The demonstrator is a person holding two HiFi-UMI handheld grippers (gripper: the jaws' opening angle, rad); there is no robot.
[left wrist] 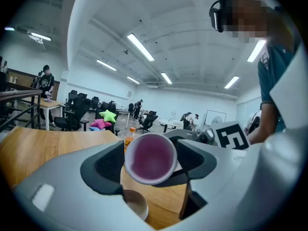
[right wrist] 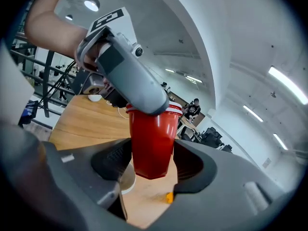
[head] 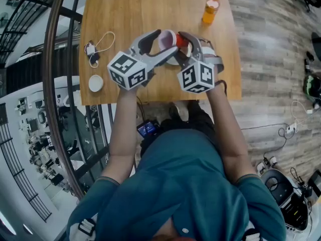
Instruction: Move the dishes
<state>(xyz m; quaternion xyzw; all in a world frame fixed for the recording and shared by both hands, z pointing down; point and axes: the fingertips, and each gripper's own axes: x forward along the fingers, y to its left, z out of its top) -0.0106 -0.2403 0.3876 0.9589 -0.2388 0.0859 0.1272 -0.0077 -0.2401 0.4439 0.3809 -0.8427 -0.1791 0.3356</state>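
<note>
Clamping on one red cup (right wrist: 153, 138) from two sides, both tools hold it lifted. The right gripper (right wrist: 151, 160) has its jaws pressed against the cup's lower body, and the left gripper (left wrist: 150, 160) has its jaws closed across the rim. Only the left gripper view looks into the cup's mouth, which is pinkish inside. Only the right gripper view shows the red wall and the base, which hangs clear of the counter (head: 130, 14). Just under the cup a white dish (left wrist: 134, 203) sits on the wood. The head view alone takes in the rest: a white lid (head: 96, 83) and a small cabled device (head: 95, 49) toward the near left edge, and an orange bottle (head: 210, 10) farther back on the right.
</note>
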